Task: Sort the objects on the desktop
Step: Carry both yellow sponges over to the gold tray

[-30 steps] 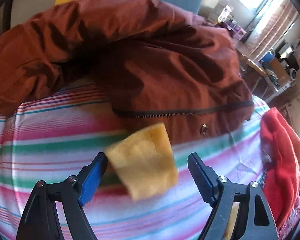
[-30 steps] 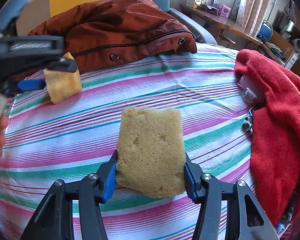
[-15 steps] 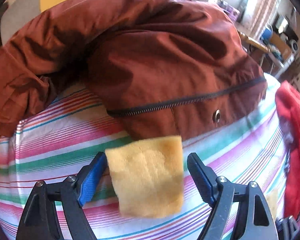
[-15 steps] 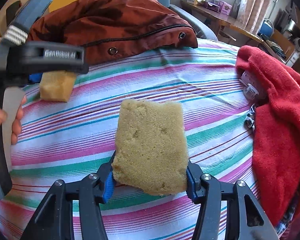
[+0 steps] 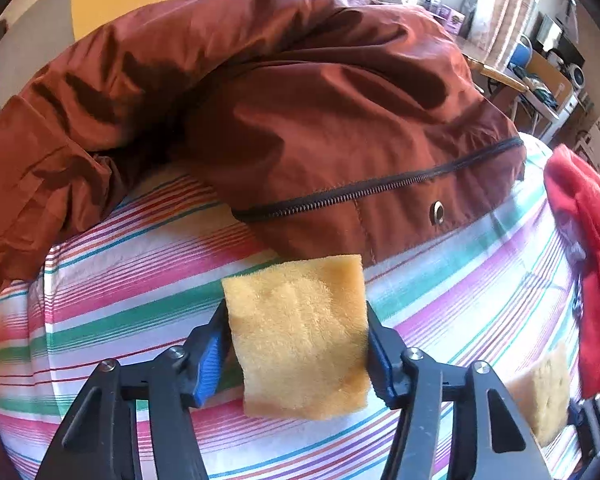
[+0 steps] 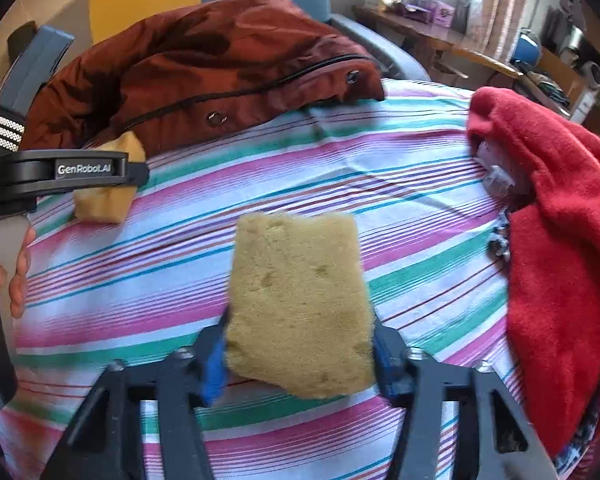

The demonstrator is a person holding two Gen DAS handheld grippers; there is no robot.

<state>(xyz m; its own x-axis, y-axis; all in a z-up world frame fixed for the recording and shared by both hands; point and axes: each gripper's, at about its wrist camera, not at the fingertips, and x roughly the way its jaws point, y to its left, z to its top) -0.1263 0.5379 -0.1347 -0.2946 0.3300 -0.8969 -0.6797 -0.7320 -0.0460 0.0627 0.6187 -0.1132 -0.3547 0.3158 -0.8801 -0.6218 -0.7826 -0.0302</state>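
My left gripper [image 5: 296, 332] is shut on a yellow sponge [image 5: 300, 336], its fingers pressing both sides, just in front of the brown jacket [image 5: 300, 100]. In the right wrist view the left gripper [image 6: 112, 184] and its yellow sponge [image 6: 108, 196] show at the left. My right gripper [image 6: 300, 344] is shut on a larger olive-tan sponge [image 6: 300, 300], held over the striped cloth [image 6: 260, 184]. That tan sponge also shows in the left wrist view [image 5: 544, 396] at the lower right.
A brown zipped jacket [image 6: 204, 68] lies across the far side of the striped cloth [image 5: 120, 280]. A red fleece garment [image 6: 560, 240] lies along the right, with small items [image 6: 496, 172] half under it. A cluttered desk [image 6: 440, 36] stands beyond.
My left gripper has shut on the yellow sponge, which lay between its open jaws before. My right gripper has kept hold of the tan sponge and shifted slightly.
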